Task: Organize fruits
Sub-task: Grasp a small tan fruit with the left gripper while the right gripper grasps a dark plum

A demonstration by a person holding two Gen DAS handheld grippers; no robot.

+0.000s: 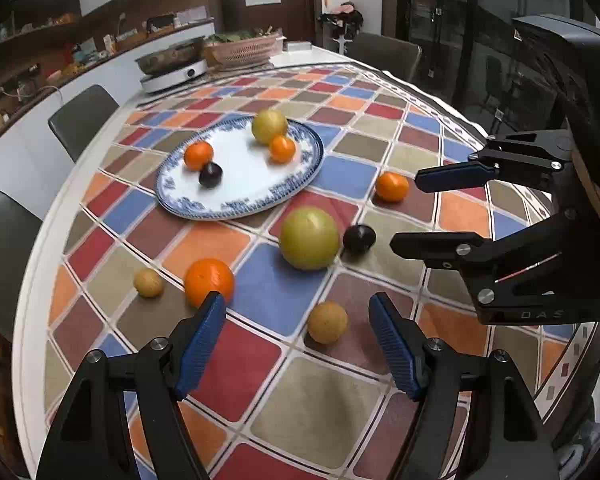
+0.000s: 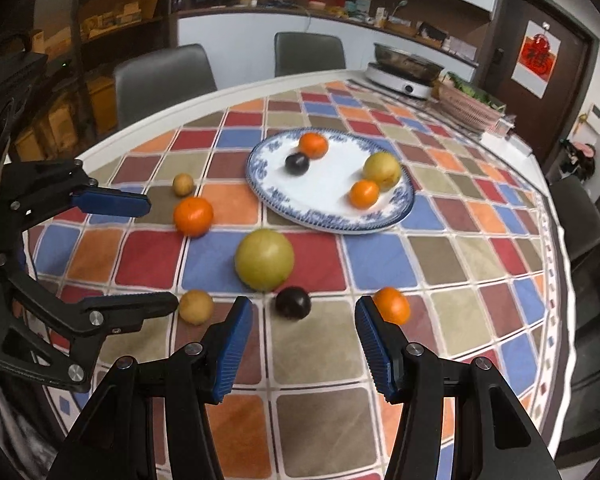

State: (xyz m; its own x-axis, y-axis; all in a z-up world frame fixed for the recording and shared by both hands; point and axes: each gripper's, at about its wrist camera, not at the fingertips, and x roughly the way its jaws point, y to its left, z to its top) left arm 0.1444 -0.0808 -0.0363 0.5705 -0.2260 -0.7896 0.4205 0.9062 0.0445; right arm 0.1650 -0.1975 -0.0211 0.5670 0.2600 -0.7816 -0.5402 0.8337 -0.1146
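Observation:
A blue-and-white plate holds two oranges, a yellow-green fruit and a dark plum. Loose on the checked tablecloth lie a big yellow-green fruit, a dark plum, two oranges and two small yellow fruits. My left gripper is open and empty, with a small yellow fruit just ahead of it. My right gripper is open and empty, with the loose plum just ahead of it. Each gripper shows in the other's view.
An electric cooker with a pan and a woven basket stand at the table's far end. Grey chairs ring the table. A counter with clutter runs behind.

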